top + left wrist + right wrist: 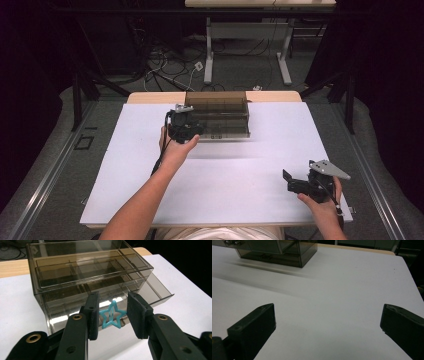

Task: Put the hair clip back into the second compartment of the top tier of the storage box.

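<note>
My left gripper point(112, 315) is shut on a small teal star-shaped hair clip point(115, 312), pinched by its side points between the two black pads. It hovers just in front of a smoky transparent drawer box point(87, 272), whose lowest drawer point(156, 291) is pulled out. In the high view the left gripper point(196, 131) sits at the box's point(220, 112) front left corner. My right gripper point(290, 181) rests near the table's front right with its jaws wide apart. Nothing lies between them point(328, 320), and the box point(287, 252) is far off at the top left.
A white board point(225, 185) covers the wooden table point(150, 97); the box stands at its far middle. Beyond the table are desk legs and cables point(170, 70) on the floor. Dark curtains flank both sides.
</note>
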A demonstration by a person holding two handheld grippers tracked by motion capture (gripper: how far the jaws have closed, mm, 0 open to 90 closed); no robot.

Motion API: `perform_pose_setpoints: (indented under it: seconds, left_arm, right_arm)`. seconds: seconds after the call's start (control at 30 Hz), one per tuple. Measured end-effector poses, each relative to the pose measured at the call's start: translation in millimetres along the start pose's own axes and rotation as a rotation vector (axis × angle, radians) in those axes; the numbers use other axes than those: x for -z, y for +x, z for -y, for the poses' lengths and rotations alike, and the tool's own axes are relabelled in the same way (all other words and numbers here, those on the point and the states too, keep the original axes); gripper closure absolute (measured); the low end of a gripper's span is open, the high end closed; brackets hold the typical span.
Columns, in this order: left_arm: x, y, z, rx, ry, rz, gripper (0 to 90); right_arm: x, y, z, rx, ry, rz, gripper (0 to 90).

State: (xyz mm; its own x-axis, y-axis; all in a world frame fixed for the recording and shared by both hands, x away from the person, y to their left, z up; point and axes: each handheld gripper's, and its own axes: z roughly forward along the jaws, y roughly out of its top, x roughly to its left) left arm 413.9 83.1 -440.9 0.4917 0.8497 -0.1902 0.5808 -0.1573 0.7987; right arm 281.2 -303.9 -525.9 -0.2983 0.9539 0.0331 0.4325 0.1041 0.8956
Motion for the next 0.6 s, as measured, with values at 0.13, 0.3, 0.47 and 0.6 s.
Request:
perform_pose_setpoints:
  seconds: [0.13,0.3,0.47,0.6]
  left_arm:
    - [-3.7,-1.9,-1.1,0.003,0.002,0.003,63.0]
    - [-8.4,-3.0,-2.1,0.000,0.003,0.001,63.0]
    - [-13.8,-3.8,-2.6,0.007,0.005,-0.002,63.0]
    - [-17.9,-4.0,-2.7,0.008,0.004,-0.004,62.9]
  right_arm:
    - [-0.2,-0.4,0.2,0.002,0.001,0.001,0.0]
    - [-0.3,-0.6,0.3,0.009,0.002,-0.001,0.0]
    - [-0.7,-0.5,0.5,0.011,0.000,0.000,0.0]
    - [-0.8,-0.5,0.6,0.010,0.000,-0.001,0.0]
